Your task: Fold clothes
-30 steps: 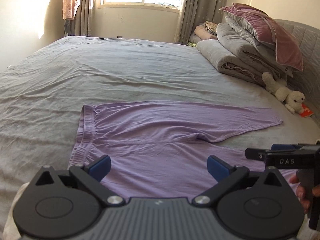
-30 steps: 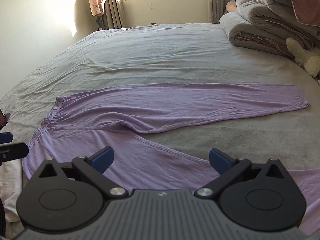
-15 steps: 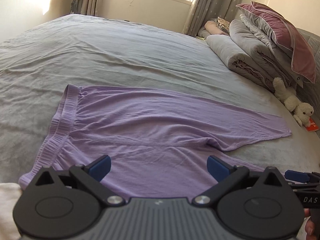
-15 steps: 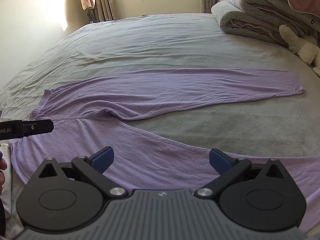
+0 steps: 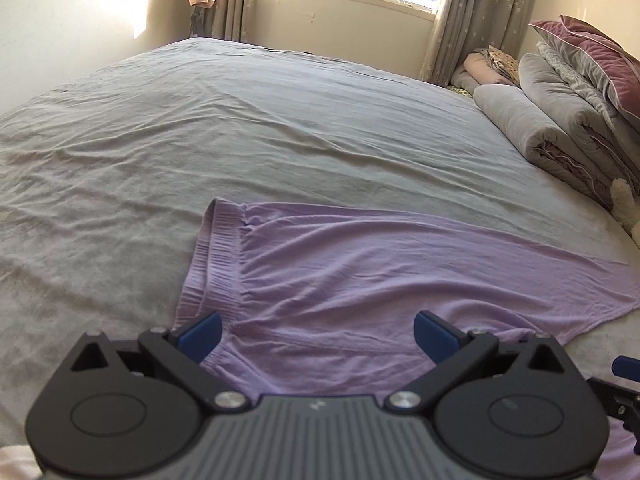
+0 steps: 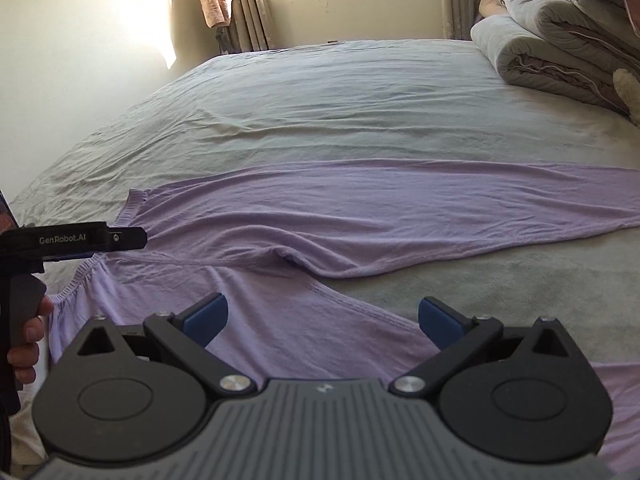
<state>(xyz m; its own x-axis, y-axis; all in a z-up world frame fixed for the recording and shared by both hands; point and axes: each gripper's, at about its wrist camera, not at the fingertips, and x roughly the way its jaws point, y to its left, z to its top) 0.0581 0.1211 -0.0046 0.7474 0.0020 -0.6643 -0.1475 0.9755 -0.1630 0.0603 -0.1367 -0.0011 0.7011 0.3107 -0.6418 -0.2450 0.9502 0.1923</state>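
A pair of lilac trousers point(image 5: 360, 288) point(image 6: 360, 216) lies spread flat on the grey bed, its ribbed waistband point(image 5: 218, 256) to the left and both legs running to the right. My left gripper point(image 5: 316, 330) hovers open above the waistband end, nothing between its blue pads. My right gripper point(image 6: 322, 318) is open too, low over the near leg close to the crotch. In the right wrist view the left gripper point(image 6: 76, 238) shows from the side at the waistband, a hand point(image 6: 28, 344) on its grip.
The grey bedsheet point(image 5: 240, 132) stretches wide beyond the trousers. Folded quilts and a purple pillow point(image 5: 572, 104) are stacked at the right, with a white plush toy point(image 6: 628, 92) beside them. A window and curtains stand at the far wall.
The left gripper has shifted left toward the waistband, which now sits nearer its left finger. The right gripper has moved in lower over the near leg. Both stayed open.
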